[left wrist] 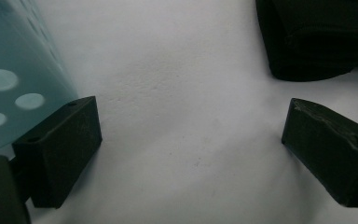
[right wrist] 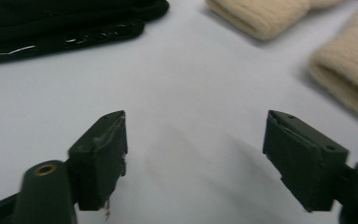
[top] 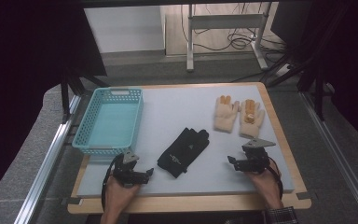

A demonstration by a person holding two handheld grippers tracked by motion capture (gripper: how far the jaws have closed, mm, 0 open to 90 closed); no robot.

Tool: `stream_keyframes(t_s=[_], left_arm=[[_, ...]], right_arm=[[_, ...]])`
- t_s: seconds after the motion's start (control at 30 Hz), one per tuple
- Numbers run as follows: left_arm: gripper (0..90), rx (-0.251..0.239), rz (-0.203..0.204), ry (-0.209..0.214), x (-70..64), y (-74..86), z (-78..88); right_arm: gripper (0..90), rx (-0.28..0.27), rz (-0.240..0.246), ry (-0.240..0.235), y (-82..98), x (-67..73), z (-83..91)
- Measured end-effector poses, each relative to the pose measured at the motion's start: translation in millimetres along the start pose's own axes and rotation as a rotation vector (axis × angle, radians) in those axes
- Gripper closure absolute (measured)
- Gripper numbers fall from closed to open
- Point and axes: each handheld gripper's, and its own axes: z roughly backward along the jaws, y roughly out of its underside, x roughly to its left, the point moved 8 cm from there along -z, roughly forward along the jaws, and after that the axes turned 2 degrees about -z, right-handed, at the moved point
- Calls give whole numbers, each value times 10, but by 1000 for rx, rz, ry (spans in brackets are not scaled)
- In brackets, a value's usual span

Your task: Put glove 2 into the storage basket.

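A black glove (top: 183, 151) lies flat on the grey mat near the table's middle front; its edge shows in the left gripper view (left wrist: 317, 42) and in the right gripper view (right wrist: 60, 25). Two cream knitted gloves (top: 227, 114) (top: 251, 117) lie side by side at the back right, their cuffs in the right gripper view (right wrist: 265, 16) (right wrist: 349, 79). My left gripper (top: 144, 175) (left wrist: 191, 149) rests low on the mat beside the basket, jaws wide apart and empty. My right gripper (top: 233, 162) (right wrist: 196, 158) hovers right of the black glove, jaws apart with nothing between them.
A turquoise plastic basket (top: 109, 119) stands empty at the mat's left, its wall close beside my left gripper (left wrist: 14, 84). The grey mat (top: 177, 107) covers a wooden table. Metal rails run along both sides; a desk frame and cables stand behind.
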Motion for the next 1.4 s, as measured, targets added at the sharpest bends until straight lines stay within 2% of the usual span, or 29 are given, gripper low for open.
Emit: stream_keyframes(t_s=[0.07, 0.17, 0.67, 0.73, 0.83, 1.03, 1.4], left_arm=[[47, 1, 0, 1, -1, 0, -1], [44, 1, -1, 3, -2, 0, -1], [45, 6, -10, 15, -3, -4, 14], [42, 2, -2, 34, -23, -18, 29], [39, -15, 0, 56, -69, -68, 66], [28, -29, -20, 100, -185, -179, 96], [25, -37, -50, 149, -373, -456, 70]], right_arm=[[170, 5, 0, 15, 22, -33, -11], [149, 40, 17, 29, 92, -43, -63], [142, 36, 20, 28, 97, -39, -68], [142, 36, 21, 28, 97, -39, -68], [142, 37, 22, 29, 97, -40, -68], [141, 36, 21, 28, 97, -39, -68], [142, 35, 21, 28, 97, -40, -68]])
